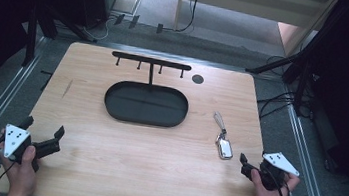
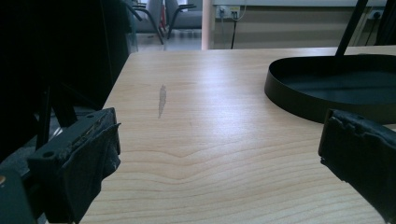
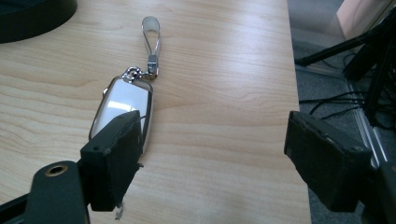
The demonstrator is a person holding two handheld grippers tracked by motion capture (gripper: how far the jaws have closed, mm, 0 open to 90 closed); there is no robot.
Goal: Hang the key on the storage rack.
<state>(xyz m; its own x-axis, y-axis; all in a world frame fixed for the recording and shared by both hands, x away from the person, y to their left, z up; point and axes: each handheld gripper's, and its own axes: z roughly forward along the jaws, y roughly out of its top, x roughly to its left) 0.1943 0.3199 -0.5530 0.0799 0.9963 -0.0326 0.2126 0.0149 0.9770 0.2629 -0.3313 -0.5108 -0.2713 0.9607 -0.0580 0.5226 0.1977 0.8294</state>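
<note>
A light wooden bench (image 1: 143,175) is seen from above, with a black oval tray (image 1: 146,104) set near its middle. A thin black post rises from the far rim of the tray and carries a crossbar with four small hooks, forming a hook rack (image 1: 151,61). A small dark round disc (image 1: 197,78) is set in the bench just beyond the right end of the crossbar. A pale scuff mark (image 2: 162,99) is visible on the wood to the left of the tray.

A silver key fob (image 1: 224,148) with a metal loop strap is laid flat on the bench, right of the tray and well apart from it, near the right edge. In the right gripper view the key fob (image 3: 122,107) is seen just ahead of one finger, partly covered by it in the picture, but no contact can be confirmed.

The left gripper (image 1: 43,136) is held at the near left corner of the bench by the left hand (image 1: 20,169); its fingers (image 2: 88,158) are spread wide with nothing between them. The right gripper (image 1: 245,165) is held at the near right corner by the right hand (image 1: 266,195), just short of the key fob; its fingers (image 3: 114,154) are likewise spread wide, with bare wood between them.
</note>
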